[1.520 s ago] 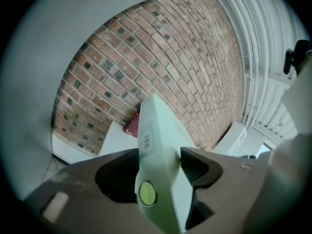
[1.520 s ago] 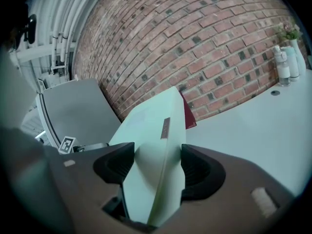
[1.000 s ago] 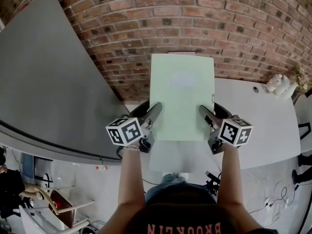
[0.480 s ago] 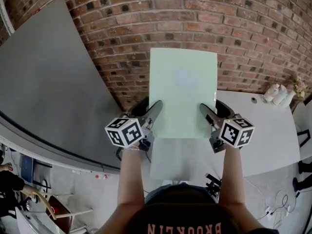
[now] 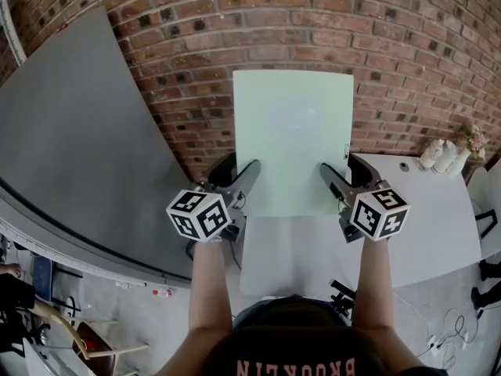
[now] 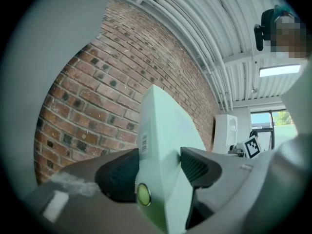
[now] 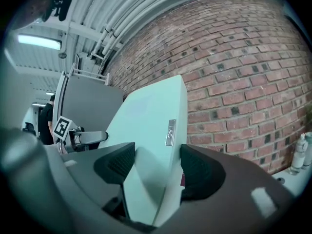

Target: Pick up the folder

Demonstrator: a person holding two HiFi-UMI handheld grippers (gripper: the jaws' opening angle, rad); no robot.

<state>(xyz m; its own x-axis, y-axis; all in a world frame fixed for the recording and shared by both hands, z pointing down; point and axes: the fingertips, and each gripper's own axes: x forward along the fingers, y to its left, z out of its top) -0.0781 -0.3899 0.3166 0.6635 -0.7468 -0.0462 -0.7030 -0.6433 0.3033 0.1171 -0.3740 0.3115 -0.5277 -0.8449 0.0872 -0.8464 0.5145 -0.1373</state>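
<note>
Gripping pale green folder [image 5: 293,139] at its two side edges: left tongs [image 5: 250,171] and right tongs [image 5: 327,172] both clenched on it. Folder aloft, clear of white tabletop [image 5: 423,210]. Risk: shallow bite on slick covers; uneven pull could slip one edge free.

Pale green folder [image 5: 291,143], closed, held flat, above table
</note>
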